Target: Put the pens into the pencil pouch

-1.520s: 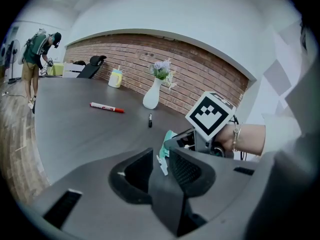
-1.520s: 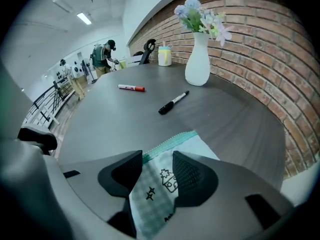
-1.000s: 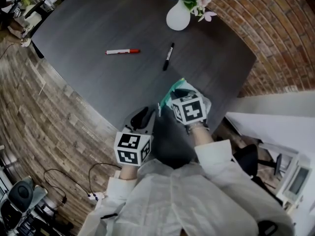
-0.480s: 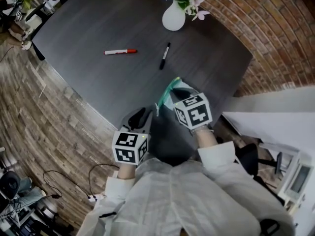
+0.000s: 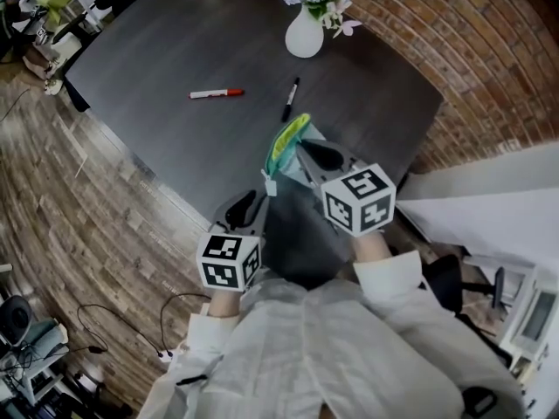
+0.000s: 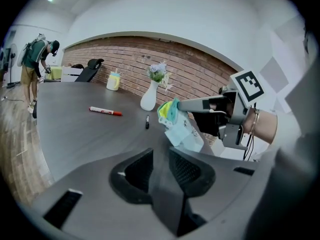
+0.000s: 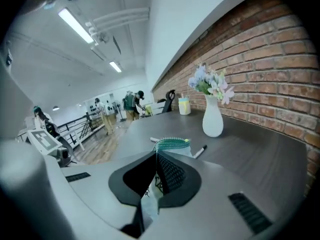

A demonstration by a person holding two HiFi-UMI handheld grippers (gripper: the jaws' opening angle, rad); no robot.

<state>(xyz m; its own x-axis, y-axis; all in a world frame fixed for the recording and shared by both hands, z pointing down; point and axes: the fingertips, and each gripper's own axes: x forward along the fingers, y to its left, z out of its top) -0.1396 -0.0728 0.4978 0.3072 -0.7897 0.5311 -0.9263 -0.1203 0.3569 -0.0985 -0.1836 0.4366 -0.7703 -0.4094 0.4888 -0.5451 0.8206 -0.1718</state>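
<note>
At lower centre, our left gripper (image 5: 245, 209) had its jaws apart with nothing between them. Just right of it, our right gripper (image 5: 300, 149) pinched the pouch (image 5: 285, 143) tight, holding it clear of the table (image 5: 157, 51). Beyond lay the black pen (image 5: 290, 99) and, farther left, the red pen (image 5: 217, 93), well apart. At the top stood a vase (image 5: 304, 35).

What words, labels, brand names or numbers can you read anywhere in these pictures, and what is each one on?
No text here is readable.
Pale fabric pencil pouch with a green top: small dark printed marks, too blurred to read.
White marker pen with a red cap: any print is too small to read.
Cube with black-and-white square patterns: patterns only, no letters or numbers.
</note>
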